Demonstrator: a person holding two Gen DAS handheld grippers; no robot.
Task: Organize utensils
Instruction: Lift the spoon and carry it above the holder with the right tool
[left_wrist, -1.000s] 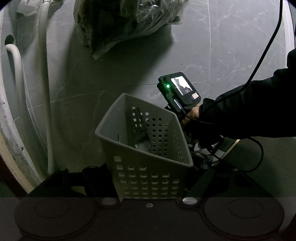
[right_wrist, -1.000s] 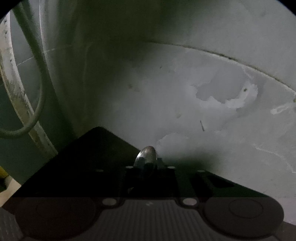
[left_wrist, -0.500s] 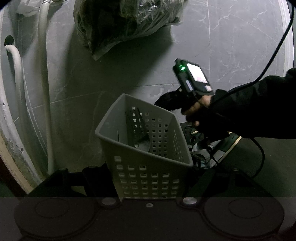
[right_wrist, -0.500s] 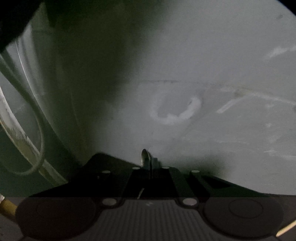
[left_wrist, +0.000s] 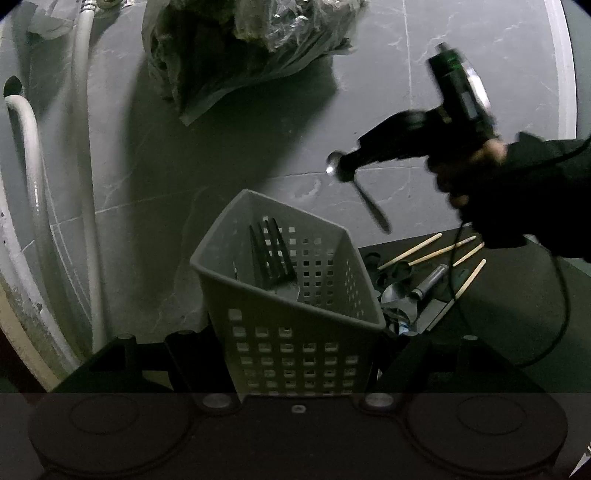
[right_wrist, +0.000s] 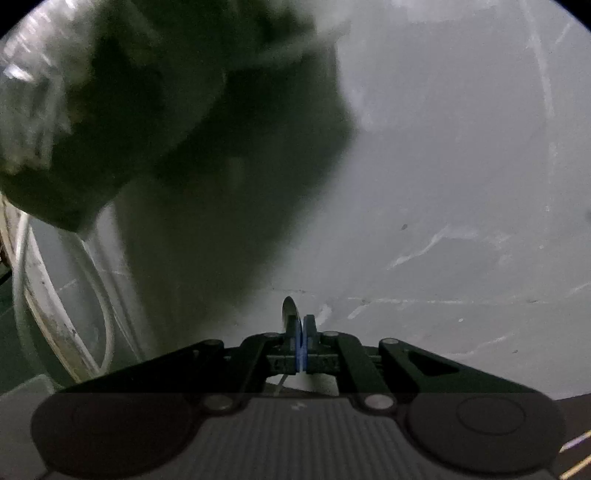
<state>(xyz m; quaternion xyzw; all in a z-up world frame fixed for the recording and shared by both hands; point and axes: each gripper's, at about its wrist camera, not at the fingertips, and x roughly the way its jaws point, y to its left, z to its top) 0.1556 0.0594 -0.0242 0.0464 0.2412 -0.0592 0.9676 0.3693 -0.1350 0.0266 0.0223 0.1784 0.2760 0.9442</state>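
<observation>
Now spoon (left_wrist: 357, 186) pinched in right tool (left_wrist: 343, 168), above basket (left_wrist: 295, 325).

The right tool (right_wrist: 300, 325) has its two fingers pressed together on a spoon (right_wrist: 288, 308), whose bowl sticks up above the tips. Behind it is a grey floor (right_wrist: 461, 184), a blurred dark plastic bag (right_wrist: 147, 110) at upper left, and a white hose (right_wrist: 105, 314) at left.

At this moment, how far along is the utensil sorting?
Done: a dark metal fork and a spoon already stand in the grey perforated plastic basket, which the left gripper holds. In hand: the right gripper grips a metal spoon above it. Left: wooden chopsticks and more cutlery on the black mat.
</observation>
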